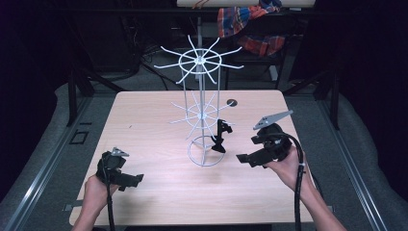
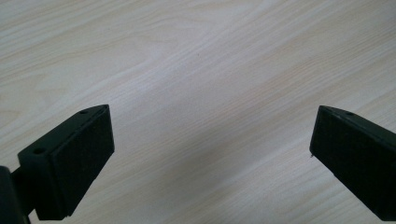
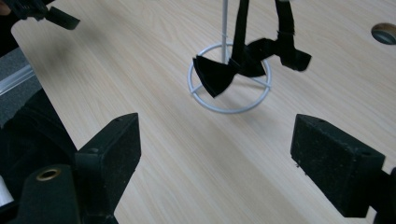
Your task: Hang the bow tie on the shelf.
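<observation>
Both hands low at the near edge: left gripper point(image 1: 137, 179) idle, jaws apart over bare table point(image 1: 144, 120); right gripper point(image 1: 242, 158) jaws wide, empty, just right of the rack point(image 1: 202, 115), since the bow tie point(image 1: 220, 137) already hangs from its lower spokes.

The left tool point(image 1: 136, 180) in the lower left of the high view is a matte black block with a small grey three-cornered plate on top and a thin black cable trailing toward the bottom edge. The right tool point(image 1: 242, 158), at lower right, is bulkier, also black, with a larger grey three-cornered plate and a thick black cable banded once in white. In both gripper views the jaws are black wedge-shaped blocks with rough, grainy pads point(image 2: 84, 158) and small round screw holes. A brass-coloured insert sits in the housing at lower left of the right gripper view. The person's forearms are bare, with no sleeves.
</observation>
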